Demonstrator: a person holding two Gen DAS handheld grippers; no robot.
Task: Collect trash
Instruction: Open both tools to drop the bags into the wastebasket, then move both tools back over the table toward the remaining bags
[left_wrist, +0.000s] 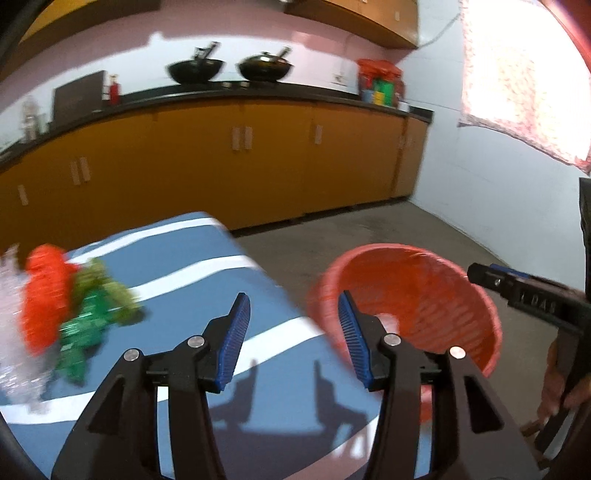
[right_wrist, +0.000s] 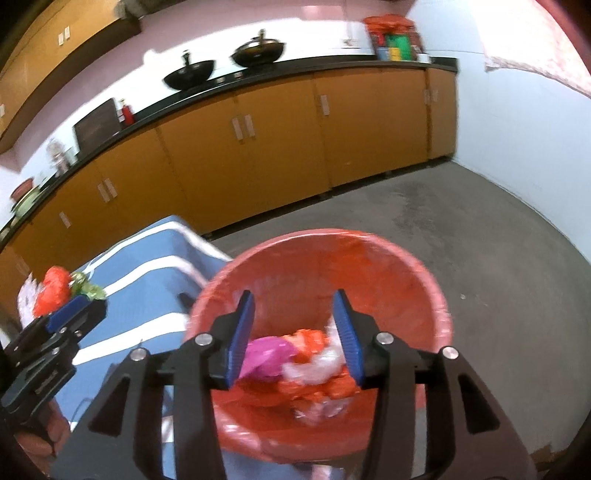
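Observation:
A pile of trash lies on the table (left_wrist: 192, 254) with its blue, white-striped cloth: an orange bag (left_wrist: 44, 295), green wrappers (left_wrist: 92, 314) and clear plastic (left_wrist: 11, 350). My left gripper (left_wrist: 293, 306) hovers open over the table's right edge with nothing between its fingers, the pile off to its left. A red bin (left_wrist: 417, 288) stands on the floor beside the table. My right gripper (right_wrist: 295, 310) is open above the bin (right_wrist: 332, 238). Below it in the bin lie pink (right_wrist: 266, 354), orange and white scraps. The pile (right_wrist: 55, 291) shows beyond the left gripper (right_wrist: 70, 310).
Orange cabinets (left_wrist: 221, 166) under a black counter with two woks (left_wrist: 195, 68) run along the back wall. Grey floor (right_wrist: 461, 240) spreads to the right of the bin, up to a pale wall (right_wrist: 517, 129). A person's hand (left_wrist: 561, 387) holds the right gripper's handle.

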